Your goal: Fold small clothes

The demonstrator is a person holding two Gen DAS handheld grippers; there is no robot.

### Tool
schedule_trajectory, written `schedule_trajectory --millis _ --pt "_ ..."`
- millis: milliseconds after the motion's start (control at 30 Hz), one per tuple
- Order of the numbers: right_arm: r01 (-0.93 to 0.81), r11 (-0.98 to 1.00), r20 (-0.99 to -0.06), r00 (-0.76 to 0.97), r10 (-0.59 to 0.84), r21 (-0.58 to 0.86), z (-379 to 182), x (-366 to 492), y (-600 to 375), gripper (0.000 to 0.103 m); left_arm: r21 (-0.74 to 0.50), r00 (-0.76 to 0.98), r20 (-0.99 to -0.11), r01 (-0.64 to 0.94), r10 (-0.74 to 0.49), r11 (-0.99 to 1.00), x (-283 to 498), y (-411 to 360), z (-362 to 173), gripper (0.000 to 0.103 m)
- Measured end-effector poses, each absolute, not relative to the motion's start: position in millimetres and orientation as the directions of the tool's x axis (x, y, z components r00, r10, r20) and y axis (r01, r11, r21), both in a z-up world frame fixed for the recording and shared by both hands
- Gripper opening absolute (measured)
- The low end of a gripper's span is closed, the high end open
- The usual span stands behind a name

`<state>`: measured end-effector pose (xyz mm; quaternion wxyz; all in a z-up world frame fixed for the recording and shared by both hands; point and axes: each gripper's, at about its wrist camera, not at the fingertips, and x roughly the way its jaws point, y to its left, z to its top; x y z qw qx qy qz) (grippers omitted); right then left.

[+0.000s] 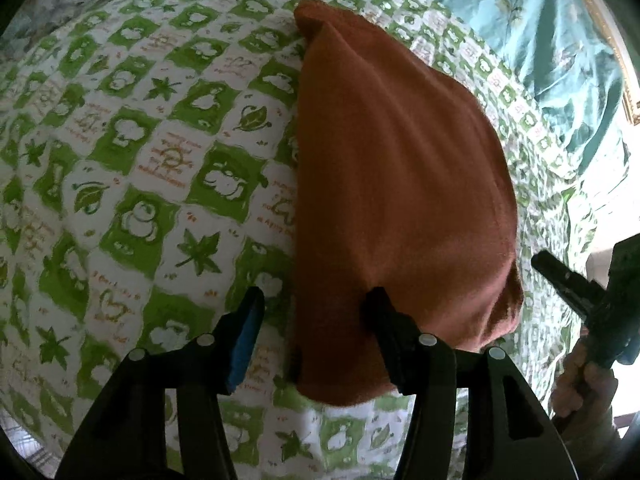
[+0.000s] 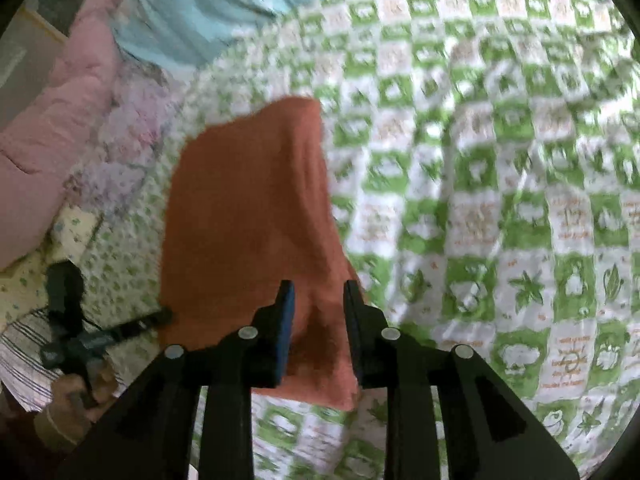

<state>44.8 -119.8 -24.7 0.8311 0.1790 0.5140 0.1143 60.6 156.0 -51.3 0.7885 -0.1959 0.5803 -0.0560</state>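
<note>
From the left wrist, the rust-orange fleece garment (image 1: 400, 184) lies folded lengthwise on the green-and-white checked bedspread (image 1: 132, 184), its long axis running away from the left gripper (image 1: 316, 304). Those fingers stand half open astride its near left edge, gripping nothing.

From the right wrist, the right gripper (image 2: 318, 292) hovers over the garment's near right corner, fingers narrowly parted and not pinching it.
</note>
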Motion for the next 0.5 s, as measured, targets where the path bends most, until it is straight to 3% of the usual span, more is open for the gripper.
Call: schedule_trajectory --millis 167,500 --pt "-0.094 0.904 -0.788 0.458 0.411 0.417 -14 68 -98 0.026 -0.351 0.4 -0.874 -0.124 -0.277 0.928 70 163 -29 0.051" --pt "-0.098 0.881 -0.79 0.405 0.461 0.464 -40 130 -81 0.026 -0.479 0.393 -0.835 -0.174 -0.386 0.86 192 174 -51 0.057"
